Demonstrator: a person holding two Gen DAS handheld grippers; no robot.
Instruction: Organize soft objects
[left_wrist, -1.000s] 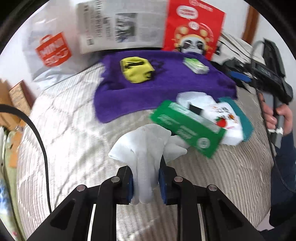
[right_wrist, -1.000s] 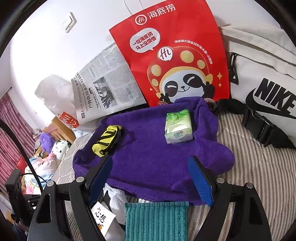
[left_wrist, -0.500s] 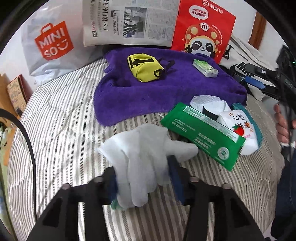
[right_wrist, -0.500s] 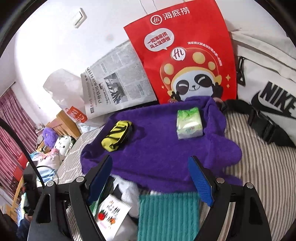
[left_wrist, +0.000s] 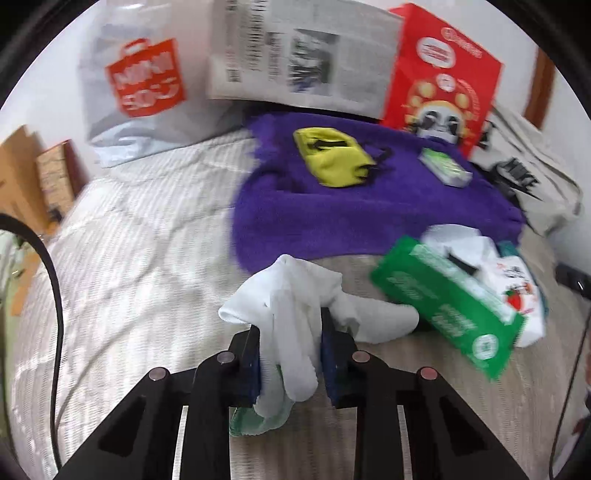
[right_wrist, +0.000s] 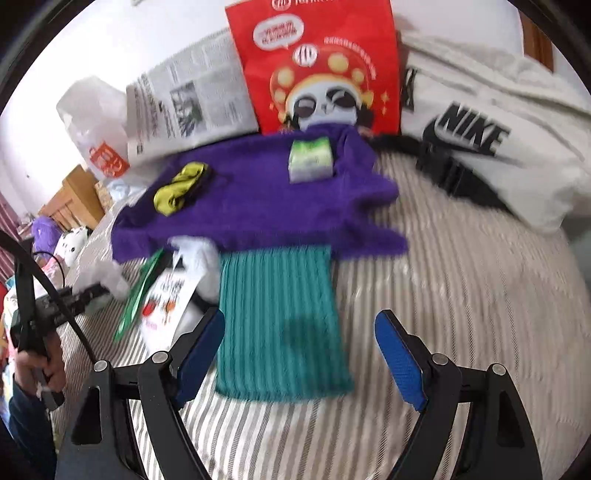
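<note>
wall (right_wrist: 92, 48): white | bed (right_wrist: 461, 295): striped cover | wooden furniture (right_wrist: 79, 195): left | light: daylight

Both tools are black plastic frames with angular, open-cut arms. The left gripper (left_wrist: 290, 354) has dark blue pads on its jaws and four round silver screws along the frame. The right gripper (right_wrist: 299, 354) carries brighter blue, textured pads and the same kind of screws. A black cable (left_wrist: 51, 295) curves along the left edge of each view. The person's hand (right_wrist: 38, 371) comes from a dark blue sleeve (right_wrist: 24, 417).
</note>
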